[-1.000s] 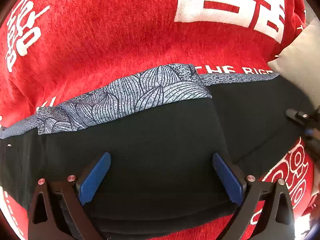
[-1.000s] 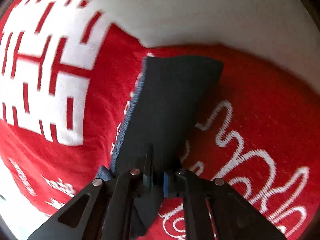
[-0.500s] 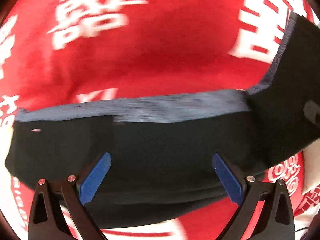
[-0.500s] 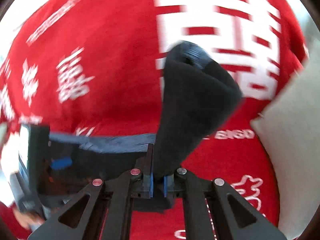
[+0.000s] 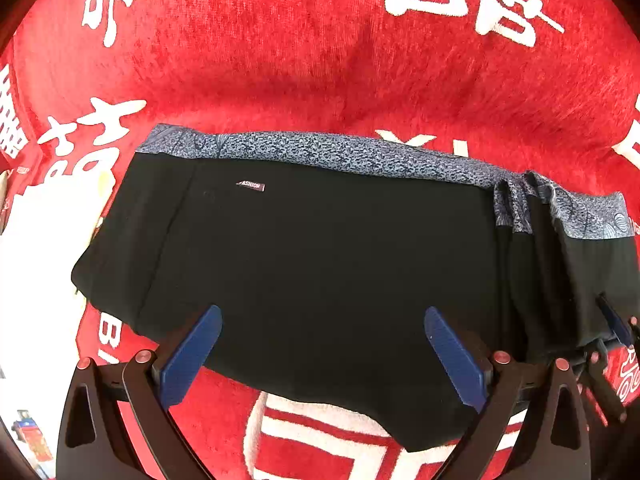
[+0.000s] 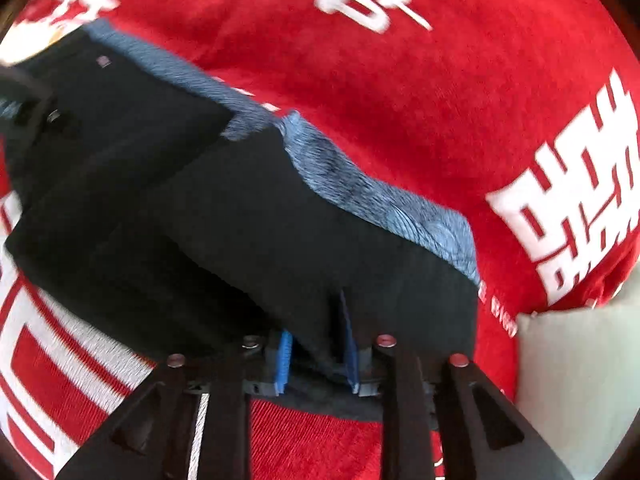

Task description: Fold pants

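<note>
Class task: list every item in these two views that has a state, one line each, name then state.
pants: folded, flat on the red blanket, one end bunched.
left gripper: open, above the pants.
right gripper: shut on the pants' edge.
pillow: lying at the blanket's edge.

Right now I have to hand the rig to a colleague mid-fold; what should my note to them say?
Left claw: open, holding nothing, poised over the near edge of the pants.
Right claw: nearly closed on a fold of black cloth at the pants' right end.
The pants lie across the red blanket, patterned waistband on the far side.
Done: pants lie in a flat band.
Left: likely lay the held end over, release, smooth.
</note>
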Available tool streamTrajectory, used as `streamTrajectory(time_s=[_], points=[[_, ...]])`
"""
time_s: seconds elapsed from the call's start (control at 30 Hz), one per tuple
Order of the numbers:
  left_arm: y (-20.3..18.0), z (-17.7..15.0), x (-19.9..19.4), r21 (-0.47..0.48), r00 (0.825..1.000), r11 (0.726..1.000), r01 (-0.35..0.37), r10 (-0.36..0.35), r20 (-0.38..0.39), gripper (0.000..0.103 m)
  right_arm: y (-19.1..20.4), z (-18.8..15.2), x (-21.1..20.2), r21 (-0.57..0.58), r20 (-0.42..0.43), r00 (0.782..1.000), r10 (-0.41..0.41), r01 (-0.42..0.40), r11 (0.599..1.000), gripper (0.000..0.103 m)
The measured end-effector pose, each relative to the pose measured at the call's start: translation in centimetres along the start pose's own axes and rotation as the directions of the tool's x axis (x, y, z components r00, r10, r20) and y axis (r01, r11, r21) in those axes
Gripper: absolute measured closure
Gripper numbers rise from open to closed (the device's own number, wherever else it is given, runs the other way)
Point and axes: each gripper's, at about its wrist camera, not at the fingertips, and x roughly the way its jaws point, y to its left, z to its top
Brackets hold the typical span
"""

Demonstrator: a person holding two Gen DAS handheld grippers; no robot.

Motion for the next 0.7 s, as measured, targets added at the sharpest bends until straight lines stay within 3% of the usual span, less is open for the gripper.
streamTrajectory(time_s=[0.1, 0.17, 0.2, 0.27, 0.33, 0.4, 0.43, 0.5, 0.57, 0.63, 0.7], points=[[-0.4, 1.2, 0.3, 0.007, 1.000, 1.000, 0.025, -0.025, 0.017, 0.001, -0.6, -0.3, -1.9, 0.025, 0.017, 0.994, 0.108, -0.108, 0.994, 0.062], [-0.9, 1.8, -0.4, 0.027, 0.998, 0.999, 0.047, -0.047, 0.028, 0.001, -2.1, -0.7, -3.4, 0.086, 0.040, 0.971, 0.234, -0.237, 0.968, 0.034], [-1.5, 2.1, -0.8, 0.045, 0.997, 0.997, 0.066, -0.067, 0.034, 0.001, -3.5, -1.1, -4.1, 0.147, 0.057, 0.959, 0.277, -0.282, 0.948, 0.033], [-3.0, 2.9, -1.8, 0.080, 0.992, 0.990, 0.113, -0.117, 0.052, 0.001, -6.6, -1.8, -4.4, 0.287, 0.078, 0.949, 0.306, -0.315, 0.905, 0.033], [-5.2, 3.7, -2.4, 0.123, 0.982, 0.979, 0.165, -0.175, 0.070, 0.001, -10.9, -2.7, -3.7, 0.463, 0.091, 0.942, 0.323, -0.327, 0.824, 0.034], [-8.1, 4.5, -2.9, 0.171, 0.969, 0.961, 0.219, -0.235, 0.081, 0.001, -15.7, -3.8, -1.3, 0.639, 0.071, 0.940, 0.333, -0.299, 0.708, 0.049], [-9.4, 4.7, -3.0, 0.190, 0.962, 0.951, 0.243, -0.262, 0.080, 0.001, -17.3, -4.3, 0.0, 0.695, 0.052, 0.938, 0.343, -0.280, 0.663, 0.067], [-12.0, 5.1, -3.0, 0.236, 0.944, 0.925, 0.299, -0.322, 0.066, 0.001, -20.6, -5.7, 2.8, 0.799, 0.019, 0.933, 0.359, -0.230, 0.555, 0.071], [-14.8, 4.9, -2.2, 0.284, 0.927, 0.893, 0.349, -0.373, 0.033, 0.001, -22.5, -6.4, 4.6, 0.840, 0.007, 0.932, 0.362, -0.202, 0.504, 0.071], [-16.8, 4.3, -0.8, 0.325, 0.915, 0.864, 0.385, -0.403, -0.012, 0.001, -23.5, -6.8, 5.7, 0.850, -0.002, 0.931, 0.366, -0.191, 0.492, 0.071], [-17.9, 3.3, 1.1, 0.348, 0.937, 0.873, 0.342, -0.345, -0.055, 0.001, -24.2, -6.9, 7.0, 0.864, 0.009, 0.917, 0.398, -0.207, 0.459, 0.071]])
